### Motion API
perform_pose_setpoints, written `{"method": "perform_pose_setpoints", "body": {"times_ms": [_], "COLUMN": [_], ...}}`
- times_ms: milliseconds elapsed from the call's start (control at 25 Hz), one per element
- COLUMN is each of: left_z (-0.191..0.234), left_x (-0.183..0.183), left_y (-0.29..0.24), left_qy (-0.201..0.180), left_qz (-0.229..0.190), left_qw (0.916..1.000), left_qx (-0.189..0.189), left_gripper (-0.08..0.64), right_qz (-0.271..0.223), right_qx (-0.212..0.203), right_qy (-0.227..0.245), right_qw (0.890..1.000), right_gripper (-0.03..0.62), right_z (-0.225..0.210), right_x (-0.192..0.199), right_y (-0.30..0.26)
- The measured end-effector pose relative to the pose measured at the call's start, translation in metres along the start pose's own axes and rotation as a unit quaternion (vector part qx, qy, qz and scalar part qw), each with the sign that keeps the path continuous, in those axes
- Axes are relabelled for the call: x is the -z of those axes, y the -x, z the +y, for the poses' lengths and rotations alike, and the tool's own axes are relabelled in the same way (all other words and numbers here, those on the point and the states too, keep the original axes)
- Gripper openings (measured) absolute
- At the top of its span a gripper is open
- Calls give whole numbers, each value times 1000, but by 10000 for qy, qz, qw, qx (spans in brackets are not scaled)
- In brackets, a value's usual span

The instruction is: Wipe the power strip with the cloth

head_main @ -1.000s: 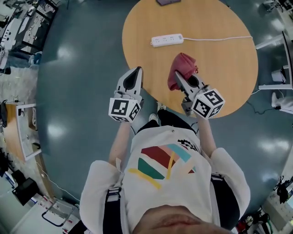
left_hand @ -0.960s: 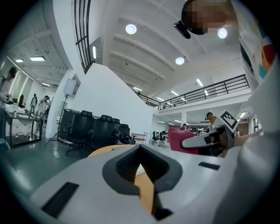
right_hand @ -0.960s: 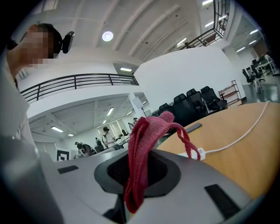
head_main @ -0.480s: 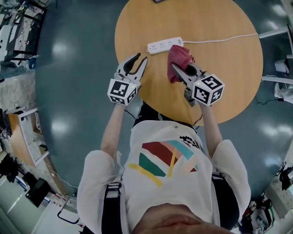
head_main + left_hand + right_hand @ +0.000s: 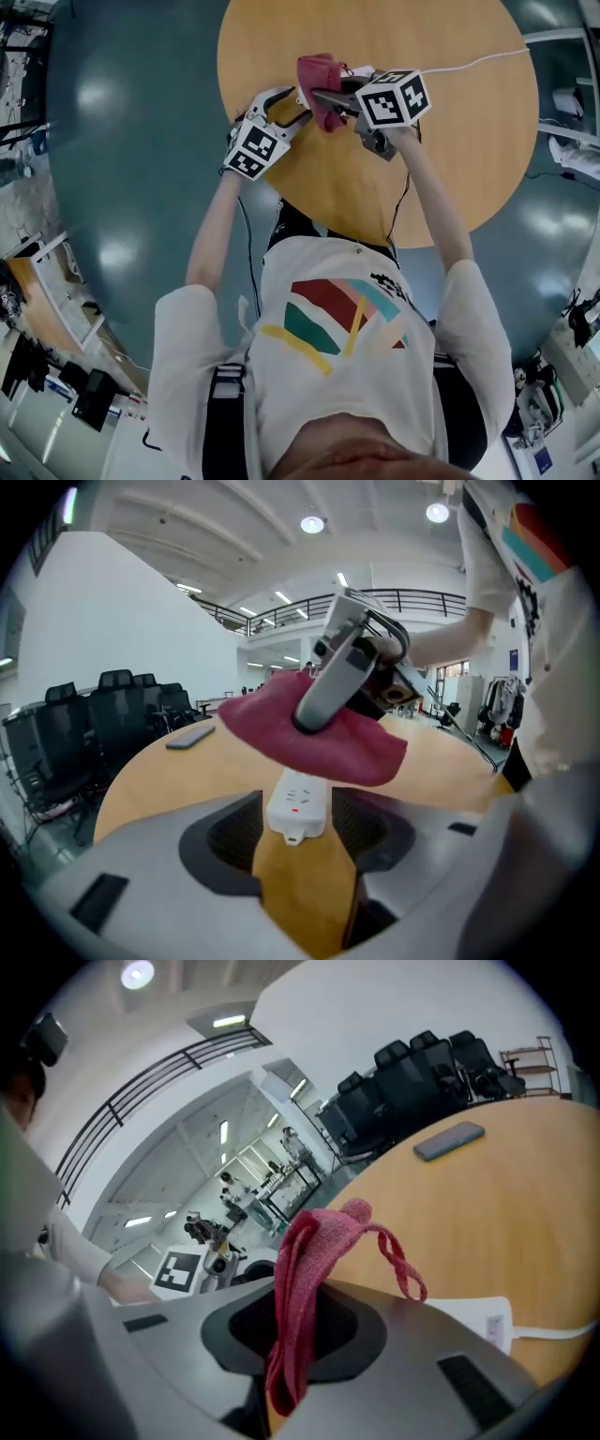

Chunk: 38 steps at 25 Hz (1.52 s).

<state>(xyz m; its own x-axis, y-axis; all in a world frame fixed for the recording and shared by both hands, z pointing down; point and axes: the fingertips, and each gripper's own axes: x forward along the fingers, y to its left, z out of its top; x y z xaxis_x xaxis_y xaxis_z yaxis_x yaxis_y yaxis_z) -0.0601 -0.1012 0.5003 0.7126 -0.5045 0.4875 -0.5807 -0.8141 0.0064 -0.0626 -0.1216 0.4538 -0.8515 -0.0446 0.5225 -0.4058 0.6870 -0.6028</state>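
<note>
Left gripper view: power strip (image 5: 298, 803) lies on the surface (image 5: 187, 772), its near end between the spread jaws of the left hand-held gripper (image 5: 300, 829), which have just been opening; pads look clear of it. Cloth (image 5: 328, 744) hangs just over the strip, contact unclear, pinched by the right hand-held gripper (image 5: 307, 722). Phone (image 5: 192, 736) lies beyond the strip.

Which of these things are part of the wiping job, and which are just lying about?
Job: power strip; red cloth, clamped in the right tool; left tool, jaws just opening, the strip's end between them.
Lying about: phone on the table; black chairs beyond it.
</note>
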Motion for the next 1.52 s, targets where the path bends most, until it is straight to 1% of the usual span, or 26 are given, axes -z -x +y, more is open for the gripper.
{"method": "perform_pose_setpoints", "body": {"times_ms": [80, 160, 280, 360, 440, 680, 920, 1120, 1200, 1360, 1440, 1520], "left_z": [-10, -13, -14, -13, -11, -5, -2, -2, -2, -1, 3, 6], "left_x": [6, 13, 20, 19, 17, 20, 23, 29, 31, 33, 32, 32], "left_y": [-8, -15, -20, -21, -20, -16, -22, -25, -26, -27, -25, -22], "left_qy": [-80, -90, 61, 127, 97, 41, 93, 76, 29, -238, -240, -157], "left_qz": [229, 364, 351, 284, 222, 144, 235, 305, 386, 600, 603, 592], "left_qw": [9996, 9991, 9992, 9994, 9996, 9999, 9997, 9995, 9992, 9979, 9979, 9981], "left_qx": [123, 179, 191, 173, 157, 39, 73, 41, 22, 24, 7, -12], "left_gripper": [258, 258, 258, 258, 258, 258, 258, 256, 258, 256, 256, 256], "right_qz": [462, 814, 985, 1001, 969, 928, 1017, 952, 923, 869, 813, 760], "right_qx": [104, 259, 363, 358, 364, 743, 1004, 1287, 1471, 1801, 1880, 1919], "right_qy": [-85, -77, -72, -110, -167, -346, -224, -350, -371, -432, -486, -521], "right_qw": [9988, 9963, 9944, 9943, 9945, 9923, 9895, 9865, 9841, 9788, 9776, 9771], "right_gripper": [40, 40, 39, 39, 40, 40, 40, 40, 40, 40, 40, 40], "right_z": [-14, -29, -39, -41, -43, -54, -76, -108, -122, -147, -155, -159], "right_x": [14, 27, 36, 37, 36, 36, 39, 47, 47, 39, 34, 33], "right_y": [-12, -22, -30, -31, -32, -28, -8, 24, 40, 67, 75, 79]}}
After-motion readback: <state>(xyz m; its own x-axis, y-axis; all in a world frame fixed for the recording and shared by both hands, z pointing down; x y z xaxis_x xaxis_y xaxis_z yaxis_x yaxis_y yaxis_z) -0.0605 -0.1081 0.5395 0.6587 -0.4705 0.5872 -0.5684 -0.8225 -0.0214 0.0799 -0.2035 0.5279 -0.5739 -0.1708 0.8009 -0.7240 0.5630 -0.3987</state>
